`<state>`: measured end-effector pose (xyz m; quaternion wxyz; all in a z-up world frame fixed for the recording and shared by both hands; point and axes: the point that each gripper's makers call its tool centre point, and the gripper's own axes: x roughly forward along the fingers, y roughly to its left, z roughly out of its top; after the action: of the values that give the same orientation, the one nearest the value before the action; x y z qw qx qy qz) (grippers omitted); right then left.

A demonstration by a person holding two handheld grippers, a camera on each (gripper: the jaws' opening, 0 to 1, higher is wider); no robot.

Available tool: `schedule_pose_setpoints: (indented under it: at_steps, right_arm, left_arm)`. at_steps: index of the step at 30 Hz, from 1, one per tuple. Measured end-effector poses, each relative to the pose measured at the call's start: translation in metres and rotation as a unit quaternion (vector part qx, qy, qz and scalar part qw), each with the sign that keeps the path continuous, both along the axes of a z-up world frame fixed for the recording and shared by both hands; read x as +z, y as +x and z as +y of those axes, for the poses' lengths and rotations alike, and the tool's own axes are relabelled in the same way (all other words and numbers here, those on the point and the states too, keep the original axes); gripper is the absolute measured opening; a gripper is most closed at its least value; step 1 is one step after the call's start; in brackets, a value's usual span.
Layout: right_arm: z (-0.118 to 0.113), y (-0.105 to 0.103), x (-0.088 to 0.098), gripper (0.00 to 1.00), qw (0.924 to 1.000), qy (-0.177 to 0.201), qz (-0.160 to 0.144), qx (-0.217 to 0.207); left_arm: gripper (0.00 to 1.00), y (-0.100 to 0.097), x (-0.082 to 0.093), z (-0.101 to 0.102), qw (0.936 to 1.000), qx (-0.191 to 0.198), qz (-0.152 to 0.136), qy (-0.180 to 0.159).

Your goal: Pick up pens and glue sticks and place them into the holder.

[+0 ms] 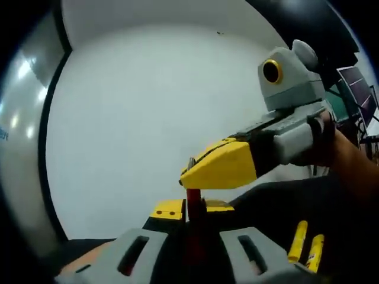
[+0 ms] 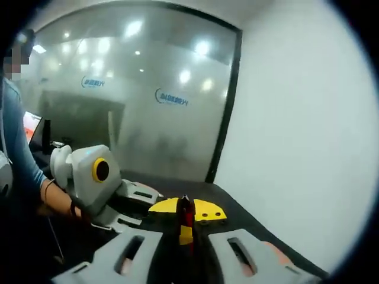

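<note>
Left gripper view: the left claw (image 1: 190,208) has its yellow-tipped jaws pinched narrow on a slim red pen (image 1: 193,204) that stands upright between them. The right claw (image 1: 218,163), grey body with yellow tips, comes in from the right and hangs just above the pen's top end; whether they touch I cannot tell. Two yellow glue sticks (image 1: 307,244) lie side by side on the dark desk (image 1: 278,201) at lower right. Right gripper view: the right claw (image 2: 186,212) is nearly closed around a red and yellow pen-like object (image 2: 186,222); actual grip unclear. The left claw's (image 2: 155,201) grey body sits left. Frosted glass wall (image 2: 148,100) behind, white wall (image 2: 308,118) to the right.
</note>
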<state>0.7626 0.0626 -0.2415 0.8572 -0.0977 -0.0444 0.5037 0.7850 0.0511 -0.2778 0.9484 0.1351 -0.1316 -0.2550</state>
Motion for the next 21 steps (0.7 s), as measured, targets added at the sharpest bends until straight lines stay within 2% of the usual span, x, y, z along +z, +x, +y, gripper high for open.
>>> schedule_pose_setpoints:
  at_steps: [6,12,16,19,21]
  right_arm:
    - [-0.015,0.011,0.005,0.04,0.9991,0.031,0.025,-0.017]
    - [-0.037,0.024,0.011,0.04,0.9972,0.054,0.029,-0.043]
    - [-0.053,0.035,0.018,0.04,0.9943,0.074,0.024,-0.073]
    - [-0.066,0.045,0.022,0.04,0.9907,0.091,0.021,-0.099]
    - [-0.075,0.05,0.022,0.04,0.9887,0.096,0.021,-0.113]
  left_arm:
    - [0.25,-0.001,-0.012,-0.003,0.9998,-0.014,0.009,0.007]
    - [0.34,0.001,-0.025,0.001,0.9994,-0.016,0.027,0.014]
    - [0.39,0.004,-0.046,0.006,0.9986,-0.018,0.048,0.016]
    - [0.46,0.015,-0.075,0.015,0.9954,-0.004,0.093,0.021]
    - [0.55,0.017,-0.088,0.016,0.9939,-0.018,0.109,0.007]
